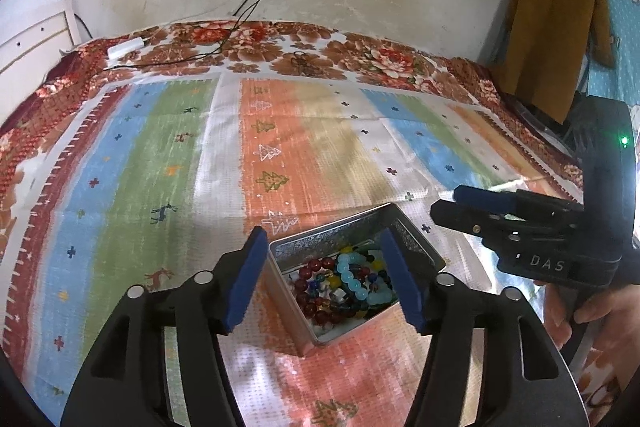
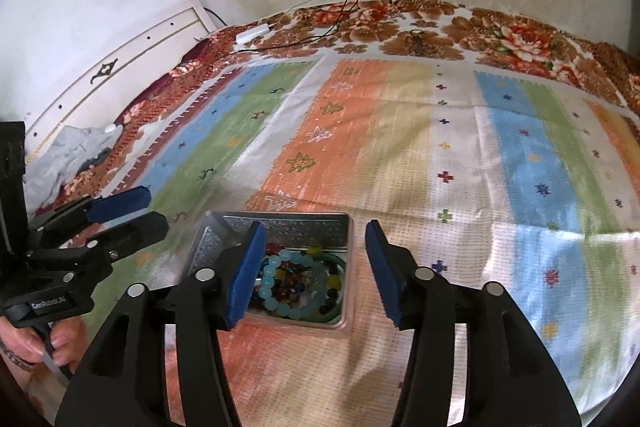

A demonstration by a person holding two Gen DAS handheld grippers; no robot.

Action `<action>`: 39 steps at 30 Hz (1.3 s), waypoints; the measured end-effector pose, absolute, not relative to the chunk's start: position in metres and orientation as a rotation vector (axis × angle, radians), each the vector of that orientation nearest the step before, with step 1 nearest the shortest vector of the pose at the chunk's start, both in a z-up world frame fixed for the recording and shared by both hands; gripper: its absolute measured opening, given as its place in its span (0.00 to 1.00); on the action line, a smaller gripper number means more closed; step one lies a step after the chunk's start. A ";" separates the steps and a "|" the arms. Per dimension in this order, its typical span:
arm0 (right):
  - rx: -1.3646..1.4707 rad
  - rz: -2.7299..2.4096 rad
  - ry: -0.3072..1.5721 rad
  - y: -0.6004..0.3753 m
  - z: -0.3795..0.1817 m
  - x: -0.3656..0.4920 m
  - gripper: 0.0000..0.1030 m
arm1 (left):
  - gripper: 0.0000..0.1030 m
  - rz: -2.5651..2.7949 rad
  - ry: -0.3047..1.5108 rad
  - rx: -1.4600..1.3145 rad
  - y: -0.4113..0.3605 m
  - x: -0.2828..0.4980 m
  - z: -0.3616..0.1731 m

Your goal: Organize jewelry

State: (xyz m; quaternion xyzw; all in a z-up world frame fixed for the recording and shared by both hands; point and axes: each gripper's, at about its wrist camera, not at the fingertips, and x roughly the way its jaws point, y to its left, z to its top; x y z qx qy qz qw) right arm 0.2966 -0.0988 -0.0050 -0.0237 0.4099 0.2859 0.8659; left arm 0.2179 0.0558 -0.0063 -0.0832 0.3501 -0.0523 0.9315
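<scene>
A silver metal tin [image 1: 356, 259] stands open on the striped cloth [image 1: 200, 155], filled with bead bracelets [image 1: 348, 283]. The left gripper [image 1: 324, 279] hangs above it, jaws spread wide, holding nothing. The right gripper [image 2: 316, 275] is also released and empty, the tin at its 11 o'clock.
</scene>
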 end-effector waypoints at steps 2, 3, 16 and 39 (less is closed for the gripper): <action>-0.050 0.585 0.856 -0.102 -0.004 0.295 0.56 | 0.64 -0.103 0.716 -0.171 0.056 0.216 -0.005; -0.050 0.581 0.857 -0.103 -0.004 0.294 0.57 | 0.66 -0.101 0.714 -0.168 0.056 0.214 -0.005; -0.080 0.566 0.838 -0.116 0.004 0.275 0.82 | 0.92 -0.096 0.702 -0.133 0.051 0.197 0.003; -0.096 0.587 0.797 -0.133 0.014 0.243 0.95 | 0.94 -0.062 0.693 -0.078 0.040 0.173 0.011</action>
